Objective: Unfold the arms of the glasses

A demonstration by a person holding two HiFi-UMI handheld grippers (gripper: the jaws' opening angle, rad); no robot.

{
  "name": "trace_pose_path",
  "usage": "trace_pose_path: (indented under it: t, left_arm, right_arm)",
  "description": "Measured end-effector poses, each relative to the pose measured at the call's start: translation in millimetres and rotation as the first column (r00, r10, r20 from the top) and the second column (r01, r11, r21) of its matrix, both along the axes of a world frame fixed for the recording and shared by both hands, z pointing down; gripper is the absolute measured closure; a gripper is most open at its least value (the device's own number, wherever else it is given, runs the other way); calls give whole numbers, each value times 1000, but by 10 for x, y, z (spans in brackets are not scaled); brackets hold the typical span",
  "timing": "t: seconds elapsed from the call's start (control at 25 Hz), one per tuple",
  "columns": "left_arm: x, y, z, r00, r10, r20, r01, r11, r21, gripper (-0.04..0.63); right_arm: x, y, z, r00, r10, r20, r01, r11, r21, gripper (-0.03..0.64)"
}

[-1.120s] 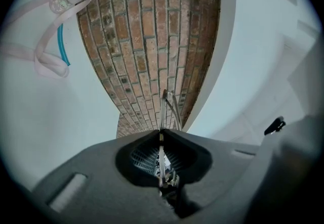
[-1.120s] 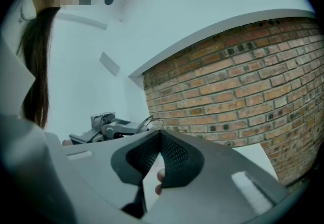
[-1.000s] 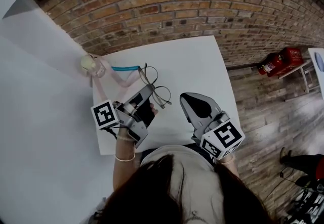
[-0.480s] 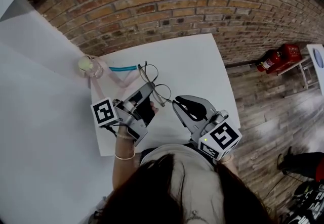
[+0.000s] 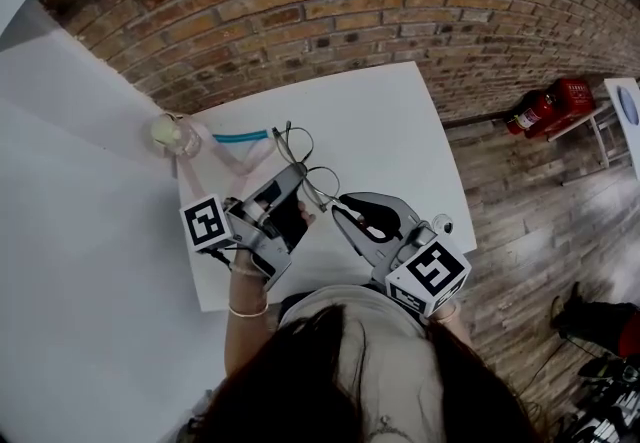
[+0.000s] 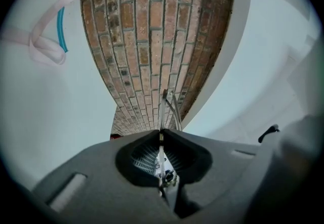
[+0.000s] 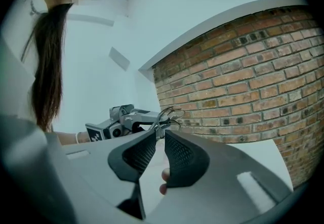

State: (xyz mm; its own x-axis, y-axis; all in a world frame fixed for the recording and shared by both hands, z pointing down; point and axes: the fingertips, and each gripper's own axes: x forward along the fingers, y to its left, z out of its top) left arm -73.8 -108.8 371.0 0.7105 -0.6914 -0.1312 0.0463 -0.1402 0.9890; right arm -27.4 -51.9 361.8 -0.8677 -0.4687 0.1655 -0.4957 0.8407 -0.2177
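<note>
A thin wire-framed pair of glasses [image 5: 306, 165] is held just above the white table [image 5: 390, 131]. My left gripper [image 5: 297, 176] is shut on the frame, and in the left gripper view the wire [image 6: 169, 104] sticks out past the closed tips [image 6: 161, 134]. My right gripper [image 5: 335, 209] comes in from the right. Its jaws stand a narrow gap apart [image 7: 161, 134], with a wire arm of the glasses [image 7: 169, 114] right at the tips. The left gripper [image 7: 124, 119] shows behind the glasses in the right gripper view.
A pink strap with a blue piece [image 5: 245, 137] and a small clear jar [image 5: 170, 131] lie at the table's far left corner. A brick wall [image 5: 400, 21] runs behind the table. Red fire extinguishers [image 5: 545, 109] sit on the wooden floor to the right.
My right gripper has moved left up to the glasses and its jaws have narrowed from wide open to a small gap. The left gripper has held the glasses still.
</note>
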Motion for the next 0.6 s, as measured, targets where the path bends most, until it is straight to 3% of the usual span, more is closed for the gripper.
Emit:
trace_pose_path:
  t: [0.6]
  left_arm:
    - [68, 10, 30, 1000, 22, -6, -22, 1000, -5, 572]
  right_arm:
    - [0, -13, 54, 999, 15, -42, -13, 999, 33, 578]
